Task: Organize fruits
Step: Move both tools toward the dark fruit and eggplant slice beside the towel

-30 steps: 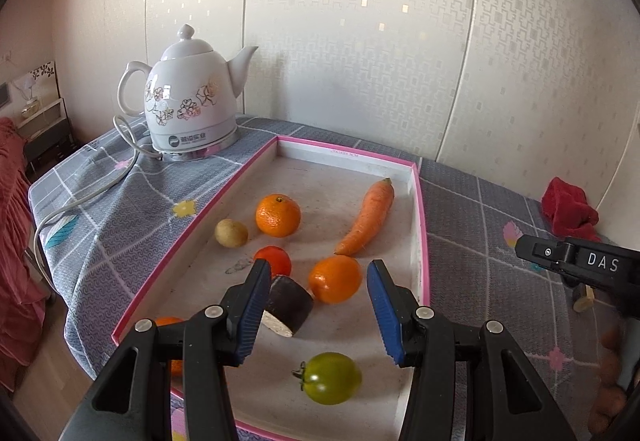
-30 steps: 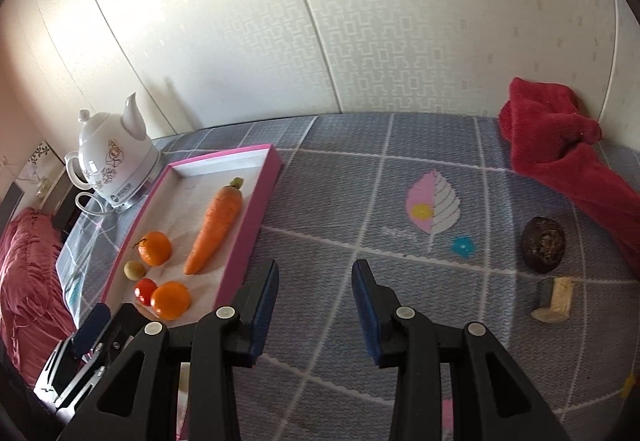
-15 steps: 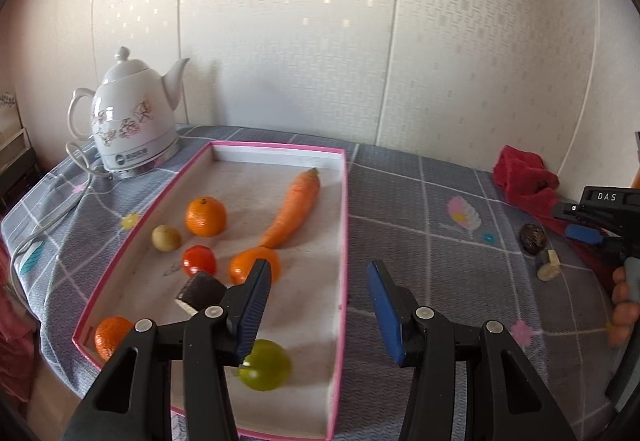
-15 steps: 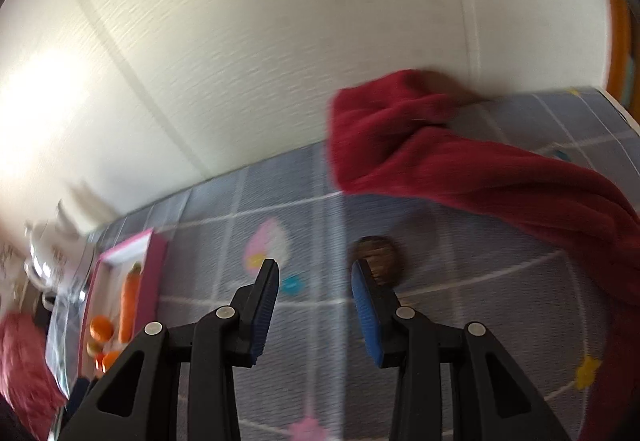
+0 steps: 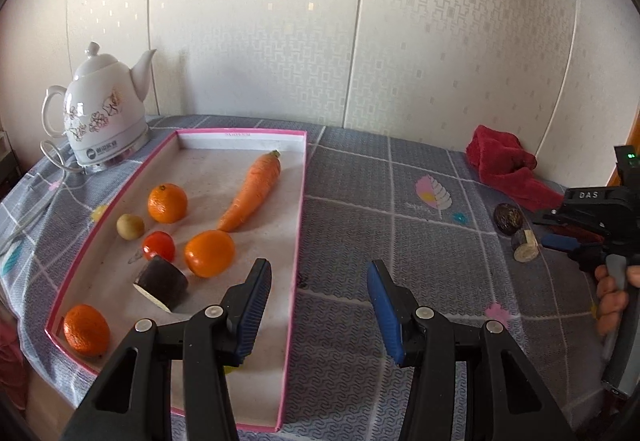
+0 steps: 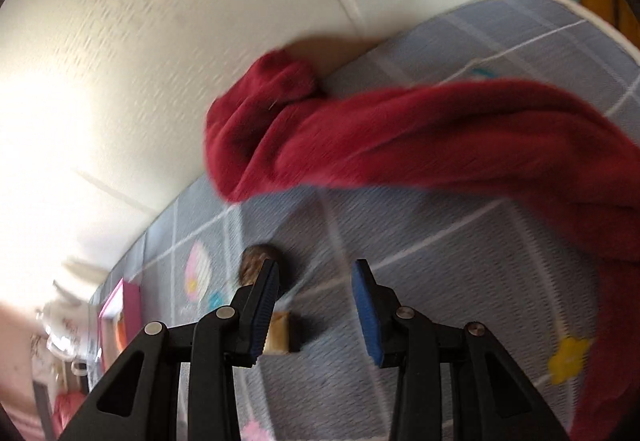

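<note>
Fruits (image 5: 167, 202) fill tray (image 5: 299, 201); right gripper (image 5: 568, 237) reads "DAS"

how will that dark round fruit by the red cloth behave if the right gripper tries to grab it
The dark round fruit looks ball-shaped, so it will probably roll on the tablecloth if nudged off-centre. Its mottled skin suggests a firm, rough shell, likely giving decent grip. The right gripper, jaws open, sits beside it rather than around it.
</note>
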Available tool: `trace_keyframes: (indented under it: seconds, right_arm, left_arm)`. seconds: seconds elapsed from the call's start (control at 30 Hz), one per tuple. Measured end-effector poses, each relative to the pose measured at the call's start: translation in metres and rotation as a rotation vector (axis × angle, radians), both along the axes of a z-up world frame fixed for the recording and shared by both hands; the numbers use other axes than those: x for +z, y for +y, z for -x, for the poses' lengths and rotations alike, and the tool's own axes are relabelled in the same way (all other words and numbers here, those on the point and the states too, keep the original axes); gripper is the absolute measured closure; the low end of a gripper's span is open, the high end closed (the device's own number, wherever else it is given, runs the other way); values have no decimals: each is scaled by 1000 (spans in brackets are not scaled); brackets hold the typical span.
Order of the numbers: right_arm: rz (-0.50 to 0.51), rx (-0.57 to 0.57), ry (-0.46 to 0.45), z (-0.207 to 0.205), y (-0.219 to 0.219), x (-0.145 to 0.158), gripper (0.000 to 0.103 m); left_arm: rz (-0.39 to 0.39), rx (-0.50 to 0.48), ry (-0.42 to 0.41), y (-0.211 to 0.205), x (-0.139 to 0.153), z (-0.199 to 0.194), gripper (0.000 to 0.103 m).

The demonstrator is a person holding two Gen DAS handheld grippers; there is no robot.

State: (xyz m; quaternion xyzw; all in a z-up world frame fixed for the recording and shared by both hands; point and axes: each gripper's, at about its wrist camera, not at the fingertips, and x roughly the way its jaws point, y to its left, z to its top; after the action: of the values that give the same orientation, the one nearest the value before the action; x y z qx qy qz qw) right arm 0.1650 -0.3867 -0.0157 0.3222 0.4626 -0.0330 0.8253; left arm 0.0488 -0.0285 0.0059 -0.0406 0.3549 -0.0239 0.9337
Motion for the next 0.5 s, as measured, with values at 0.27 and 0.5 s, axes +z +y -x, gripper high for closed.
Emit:
trace_keyframes:
  seconds: [0.27, 0.5]
  right_arm:
    - [-80, 127, 21, -5, 21, -4, 63]
    - [-209, 168, -52, -5, 27, 5, 63]
  left_arm:
    - [-1, -35, 23, -9, -8, -1, 52]
    - [22, -145, 18, -33, -8, -3, 45]
